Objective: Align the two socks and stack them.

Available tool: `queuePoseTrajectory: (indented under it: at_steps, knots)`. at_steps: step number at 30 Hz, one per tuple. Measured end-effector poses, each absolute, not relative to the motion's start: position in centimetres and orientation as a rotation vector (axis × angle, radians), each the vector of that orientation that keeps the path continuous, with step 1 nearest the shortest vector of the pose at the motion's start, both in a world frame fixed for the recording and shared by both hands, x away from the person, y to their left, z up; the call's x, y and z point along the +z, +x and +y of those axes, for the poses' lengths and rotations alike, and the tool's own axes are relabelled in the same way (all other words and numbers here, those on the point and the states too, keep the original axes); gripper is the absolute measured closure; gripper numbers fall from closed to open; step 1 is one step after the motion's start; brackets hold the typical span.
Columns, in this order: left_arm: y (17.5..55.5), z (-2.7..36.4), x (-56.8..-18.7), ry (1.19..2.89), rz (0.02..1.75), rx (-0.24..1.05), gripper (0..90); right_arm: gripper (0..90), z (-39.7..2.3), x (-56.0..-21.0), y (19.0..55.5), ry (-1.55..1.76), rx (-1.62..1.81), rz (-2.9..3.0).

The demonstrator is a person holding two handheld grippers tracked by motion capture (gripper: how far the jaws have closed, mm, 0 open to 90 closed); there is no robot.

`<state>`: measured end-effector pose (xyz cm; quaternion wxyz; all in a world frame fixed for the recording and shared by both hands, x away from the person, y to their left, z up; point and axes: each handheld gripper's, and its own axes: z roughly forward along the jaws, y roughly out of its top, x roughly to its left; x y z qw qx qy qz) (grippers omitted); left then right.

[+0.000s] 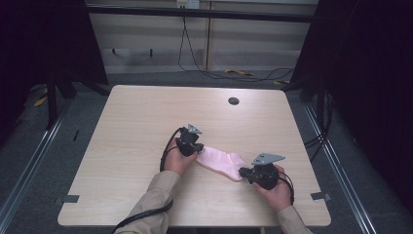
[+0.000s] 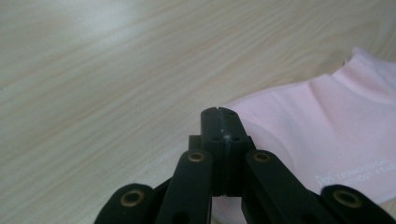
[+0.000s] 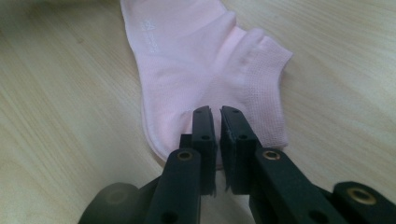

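Both pairs of jaws are closed: the left gripper (image 2: pixel 219 114) has its black jaws pressed flat together at one end of a pale pink sock (image 2: pixel 322 135), and the right gripper (image 3: pixel 215 116) holds its jaws almost together, a thin slit between them, at the other end. From the gripper views it is hard to tell whether fabric is actually pinched; the tips sit right at the sock's edge in each.

In the high view, the sock (image 1: pixel 221 162) lies flat and stretched out on a light wooden table (image 1: pixel 136 117), near the person's side, running between the left gripper (image 1: pixel 191 144) and the right gripper (image 1: pixel 249 171). A hand wraps each gripper, sleeves entering from the bottom edge.

The right gripper view shows the ankle opening and ribbed cuff (image 3: pixel 266 88); small white lettering marks the foot.

As a judgement, the work looks early: the sock is spread and grasped or about to be grasped at both ends, but no fold, lift or turn shows yet.
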<state>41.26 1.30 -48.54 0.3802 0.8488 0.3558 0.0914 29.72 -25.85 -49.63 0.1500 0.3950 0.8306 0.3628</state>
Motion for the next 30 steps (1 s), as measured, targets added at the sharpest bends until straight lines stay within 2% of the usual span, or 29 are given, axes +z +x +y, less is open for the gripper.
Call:
queuePoseTrajectory:
  at_steps: [8, 10, 16, 22, 30]
  knots:
    - [41.0, 1.3, -48.4, 2.188, 0.900, 0.272, 89.9, 84.2, -25.9, -49.7, 29.7, 1.137, 1.049, 2.385]
    - [40.7, 1.7, -48.6, 2.196, 0.891, 0.286, 86.0, 84.2, -25.9, -49.7, 29.7, 1.136, 1.049, 2.384]
    - [40.3, 2.1, -49.4, 2.217, 0.900, 0.269, 82.1, 84.2, -25.8, -49.7, 29.8, 1.136, 1.051, 2.387]
    - [40.3, 2.0, -49.6, 2.214, 0.905, 0.249, 90.0, 84.2, -25.8, -49.7, 29.8, 1.138, 1.052, 2.386]
    - [40.5, 1.9, -47.9, 2.178, 0.903, 0.263, 90.0, 84.2, -25.9, -49.7, 29.8, 1.136, 1.057, 2.387]
